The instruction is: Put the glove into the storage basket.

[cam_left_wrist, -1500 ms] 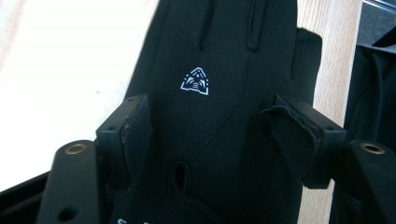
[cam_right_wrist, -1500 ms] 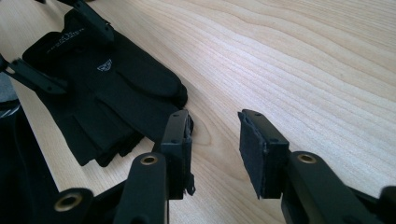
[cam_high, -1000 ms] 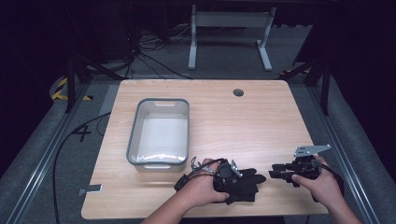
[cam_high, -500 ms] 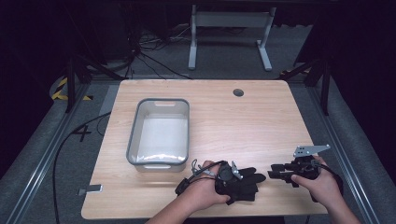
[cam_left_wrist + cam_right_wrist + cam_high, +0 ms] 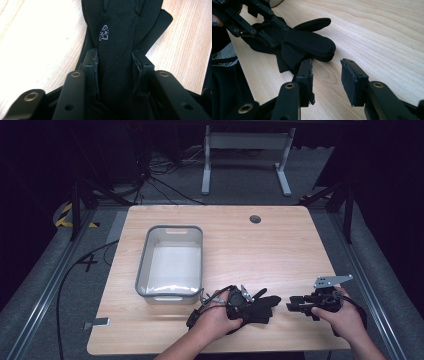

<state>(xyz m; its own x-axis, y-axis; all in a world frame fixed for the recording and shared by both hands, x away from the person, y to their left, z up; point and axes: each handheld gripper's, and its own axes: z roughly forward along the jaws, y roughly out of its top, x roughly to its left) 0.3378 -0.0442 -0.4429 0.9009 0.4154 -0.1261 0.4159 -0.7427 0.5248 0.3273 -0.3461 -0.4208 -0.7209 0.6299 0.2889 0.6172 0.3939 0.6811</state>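
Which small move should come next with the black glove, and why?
Probably lift the black fabric glove a little with the left claw. Its jaws have just been closing and now press on the glove from both sides, while the right claw waits open beside it and the grey plastic bin stands near.

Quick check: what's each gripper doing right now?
Left gripper: jaws just closed, gripping the black fabric glove.
Right gripper: open, holding nothing.

No words or numbers can be read anywhere. The only sign is a small white emblem (image 5: 104, 32), roughly arrowhead-shaped with fine marks inside, printed on the black glove (image 5: 120, 50); its details are too small to make out.
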